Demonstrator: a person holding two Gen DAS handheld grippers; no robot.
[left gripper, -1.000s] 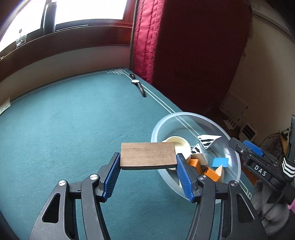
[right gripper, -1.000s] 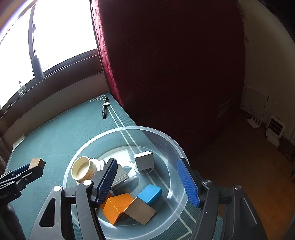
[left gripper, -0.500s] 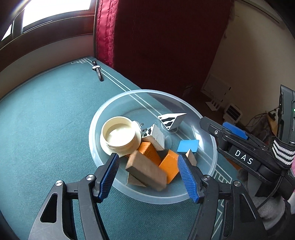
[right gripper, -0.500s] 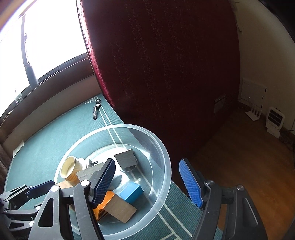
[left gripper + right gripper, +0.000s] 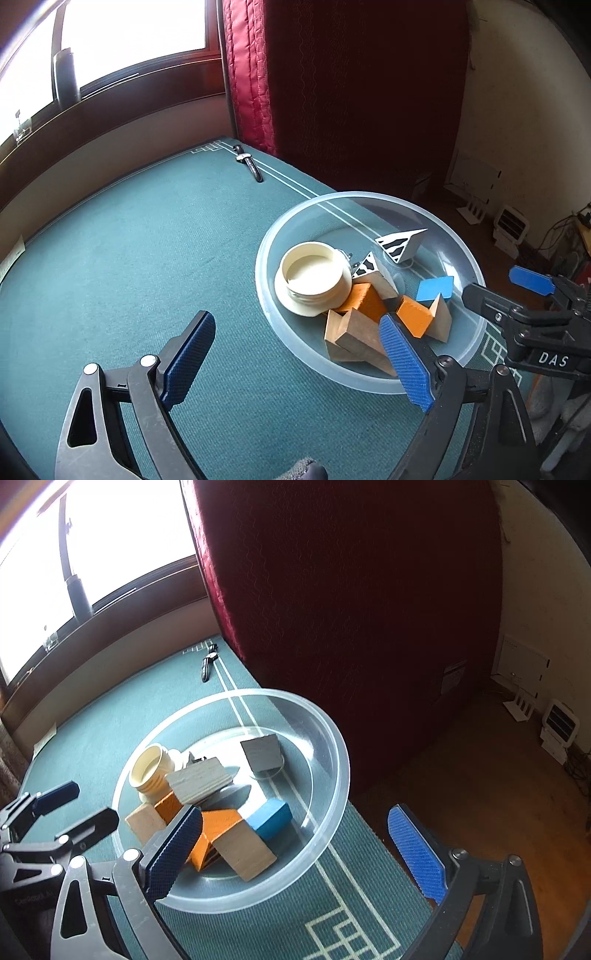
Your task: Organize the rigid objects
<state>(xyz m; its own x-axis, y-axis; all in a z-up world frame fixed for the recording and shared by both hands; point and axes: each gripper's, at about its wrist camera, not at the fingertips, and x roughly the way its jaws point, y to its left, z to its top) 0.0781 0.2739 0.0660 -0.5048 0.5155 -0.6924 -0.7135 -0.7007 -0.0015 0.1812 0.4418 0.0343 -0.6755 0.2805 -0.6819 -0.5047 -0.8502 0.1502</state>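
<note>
Since a second ago, the brown wooden block point(image 5: 360, 341) has left the left tool point(image 5: 295, 363) and now lies inside the clear plastic bowl point(image 5: 280, 325), just ahead of that tool's right pad, leaning against an orange block point(image 5: 364, 301). Both pads of the left tool are spreading wider with nothing between them; the teal tabletop point(image 5: 147, 258) shows in the gap. Beyond the block, inside the bowl, sit a cream round container point(image 5: 314, 275), a blue block point(image 5: 436, 288) and two black-and-white patterned wedges point(image 5: 400, 243). The right tool point(image 5: 295, 845) hangs over the bowl's near rim, its pads also parting wide and empty. A wristwatch point(image 5: 249, 166) lies far ahead near the tabletop's back edge, beside a red curtain point(image 5: 332, 92).
</note>
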